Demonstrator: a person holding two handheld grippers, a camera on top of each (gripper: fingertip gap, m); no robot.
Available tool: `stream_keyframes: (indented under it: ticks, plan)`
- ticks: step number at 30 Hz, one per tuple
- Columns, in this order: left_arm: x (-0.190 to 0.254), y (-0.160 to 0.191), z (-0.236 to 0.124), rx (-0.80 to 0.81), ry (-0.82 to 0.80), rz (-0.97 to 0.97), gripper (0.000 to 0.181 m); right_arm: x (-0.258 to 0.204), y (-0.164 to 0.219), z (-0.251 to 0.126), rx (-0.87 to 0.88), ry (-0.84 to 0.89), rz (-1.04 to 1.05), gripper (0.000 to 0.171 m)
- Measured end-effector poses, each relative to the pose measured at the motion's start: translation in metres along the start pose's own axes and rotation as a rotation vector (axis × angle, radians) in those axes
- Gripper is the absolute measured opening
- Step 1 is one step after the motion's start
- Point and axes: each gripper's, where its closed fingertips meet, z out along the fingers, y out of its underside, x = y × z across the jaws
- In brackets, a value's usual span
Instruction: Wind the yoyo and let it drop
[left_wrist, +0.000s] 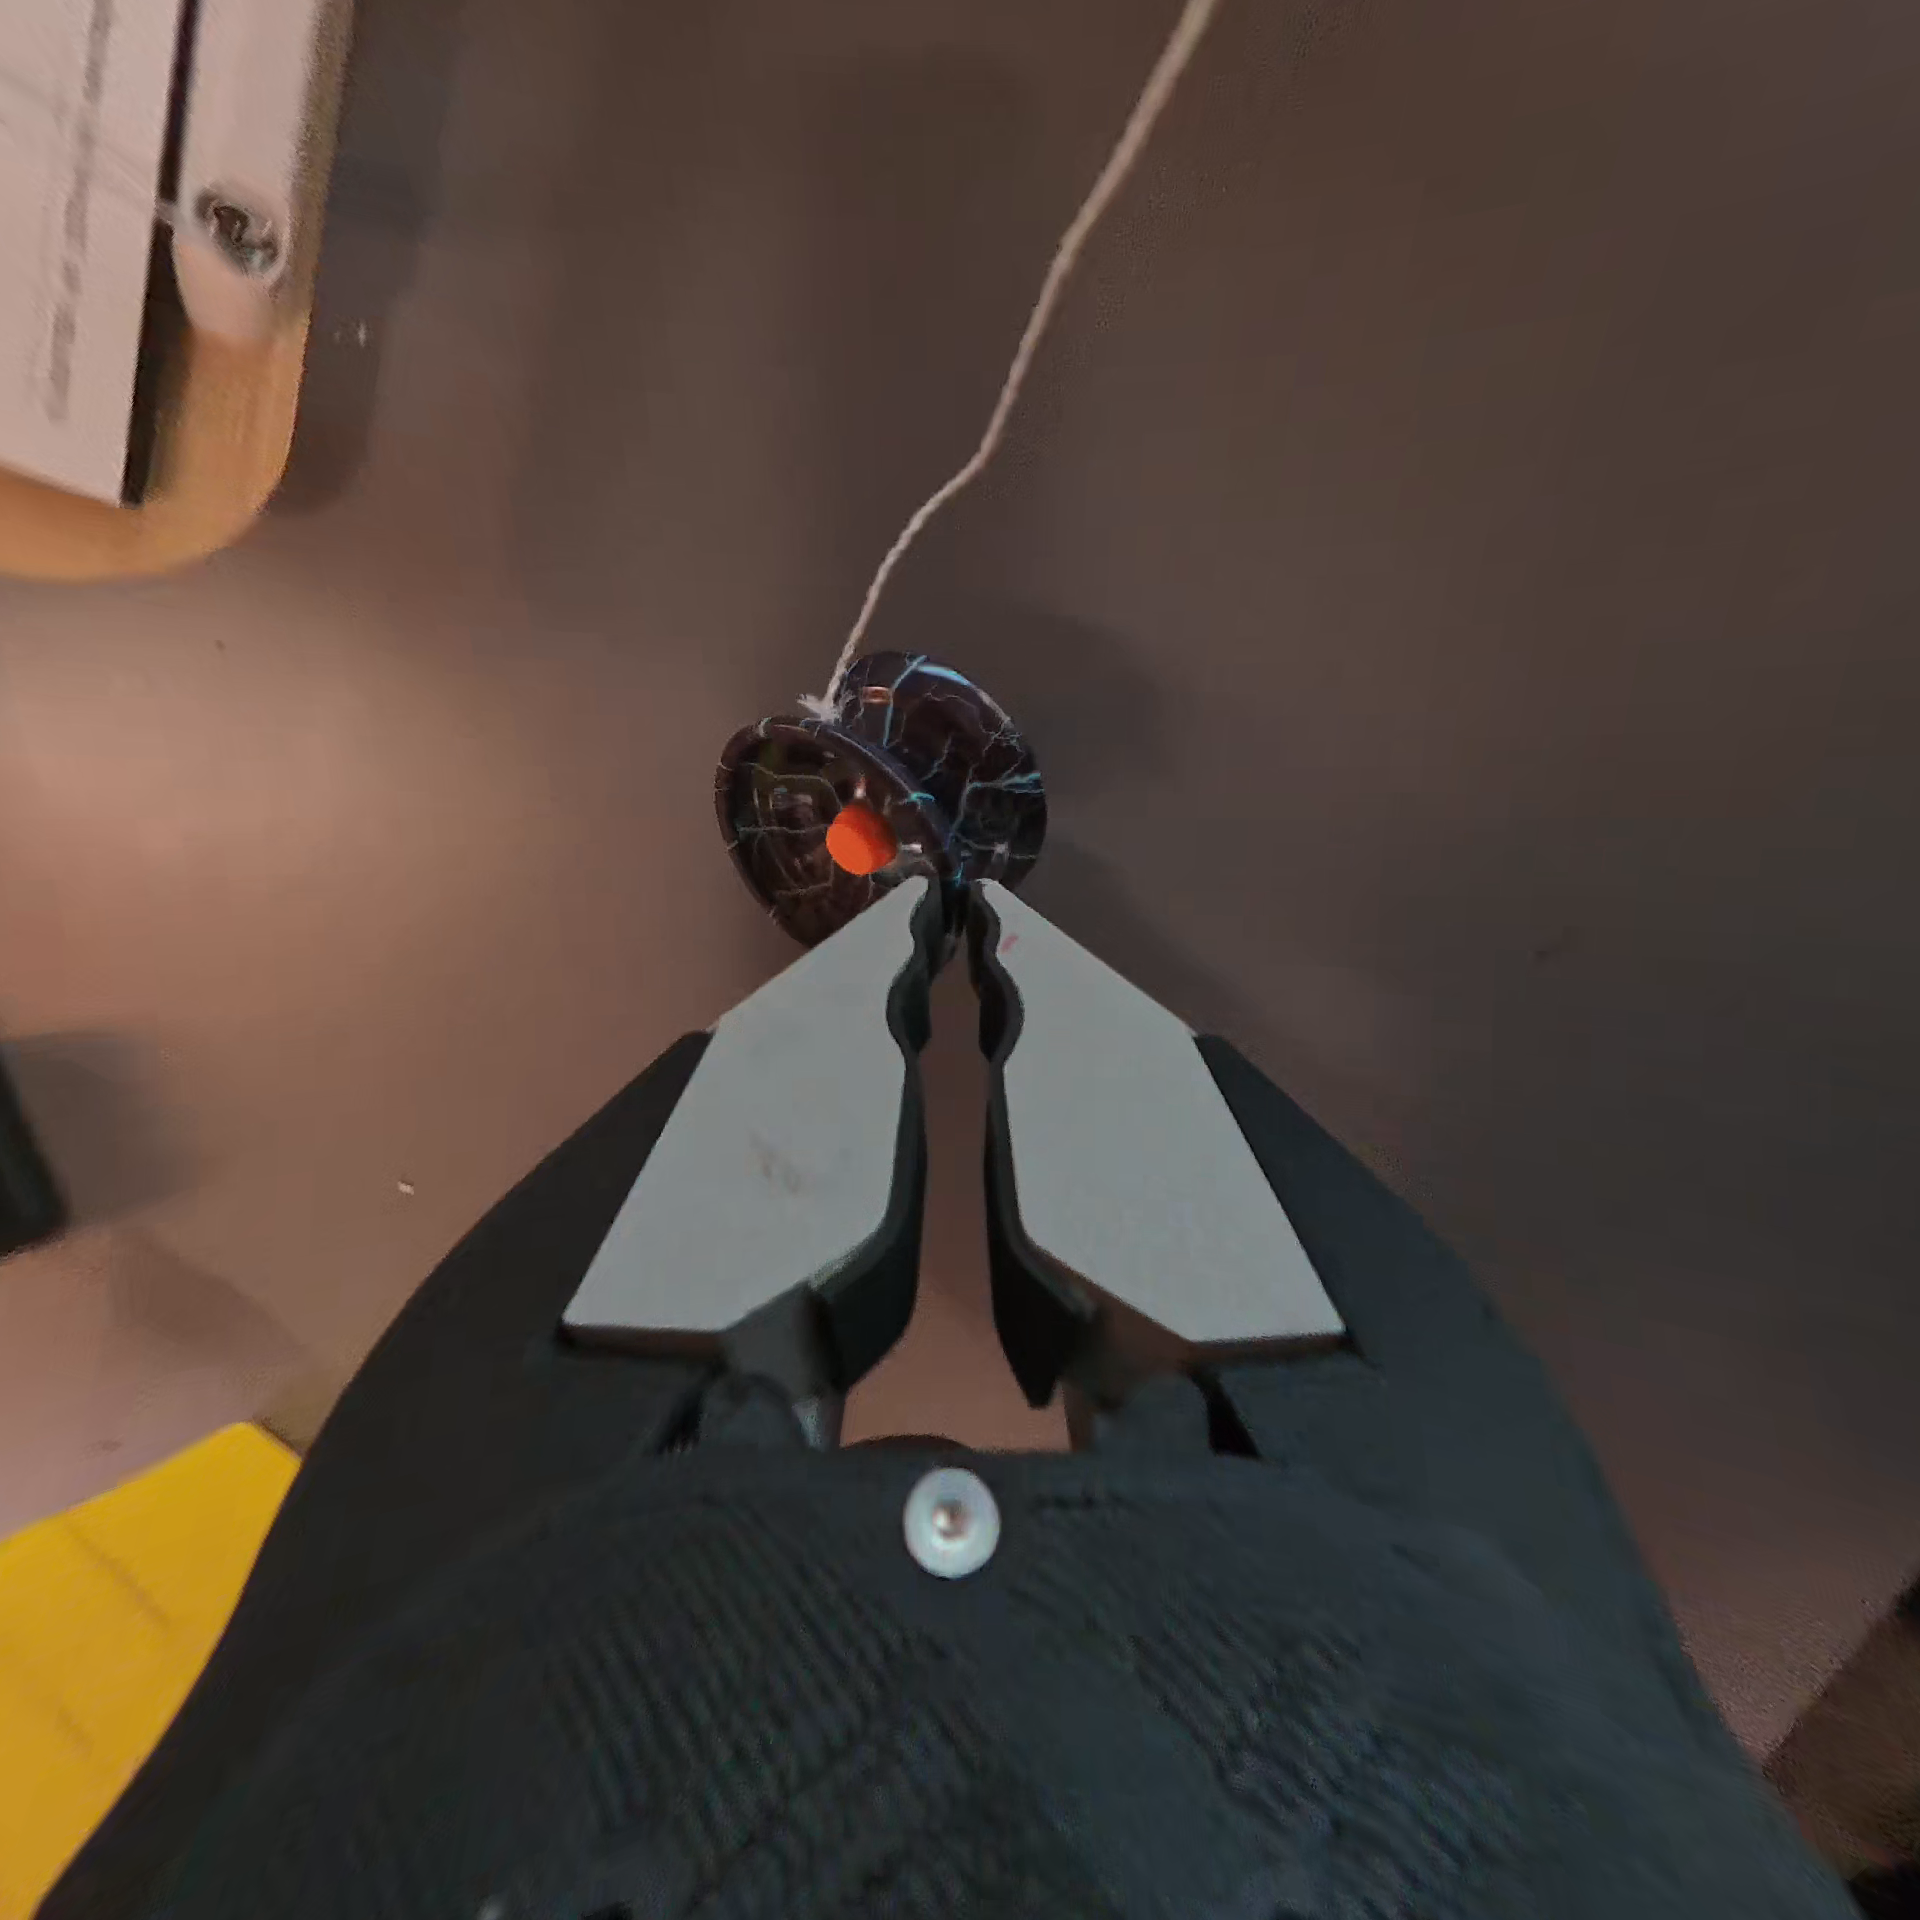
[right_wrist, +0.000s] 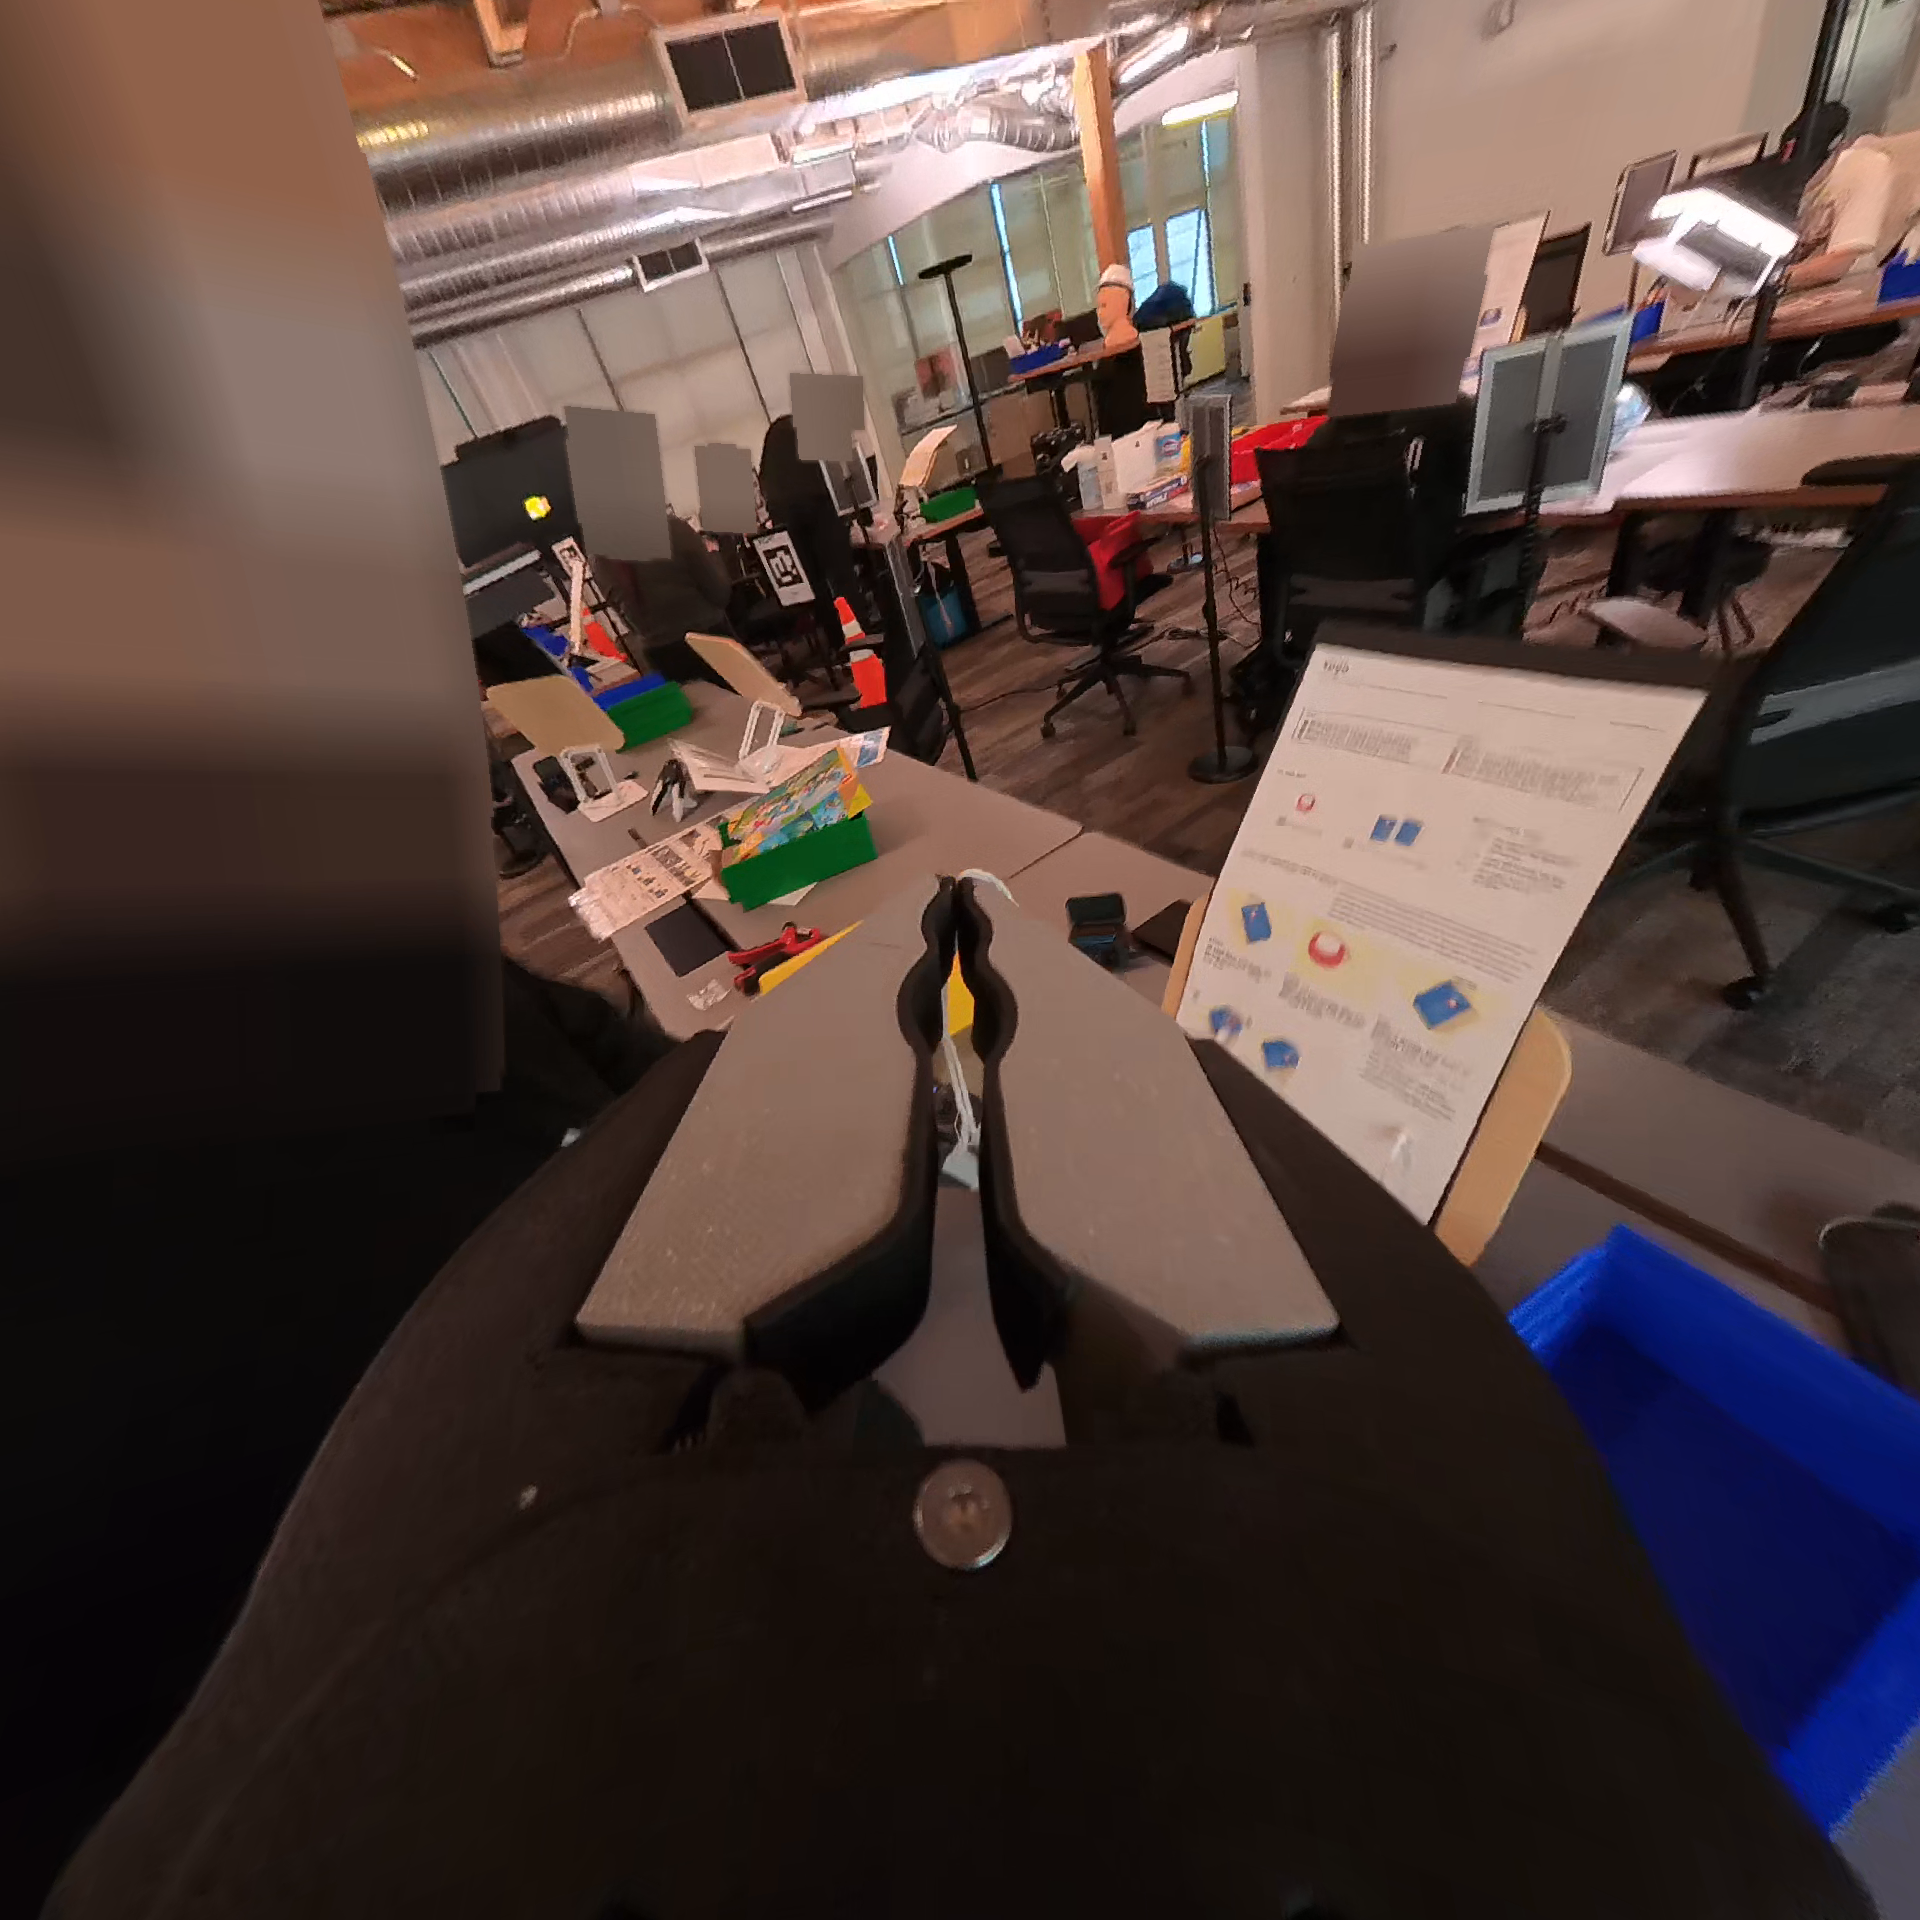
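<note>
- Left gripper points down over the grey table, fingertips pinched on the rim of the dark yoyo.
- Right gripper, roughly level, is closed on the white string.
- In the left wrist view the string runs up from the yoyo out of frame.

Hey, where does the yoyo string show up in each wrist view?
Left wrist view: the string runs from the yoyo at centre up to the top edge.
Right wrist view: the string shows between the closed fingers of the right gripper, at centre.
Shared landmark: the paper sheet on its wooden stand.
</note>
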Motion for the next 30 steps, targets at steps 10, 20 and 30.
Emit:
stream_keyframes:
  ticks: [10,20,30]
  plan:
    - [0.049,0.029,-0.007,-0.015,0.051,0.422,0.030,0.028,0.145,-0.067,-0.156,0.144,0.248,0.000]
    - [0.045,0.041,-0.016,-0.063,0.067,0.217,0.049,0.046,0.284,0.014,-0.394,0.037,0.376,0.000]
    - [0.000,0.051,-0.009,-0.162,-0.081,0.161,0.002,0.017,0.301,0.119,-0.520,-0.212,0.203,0.000]
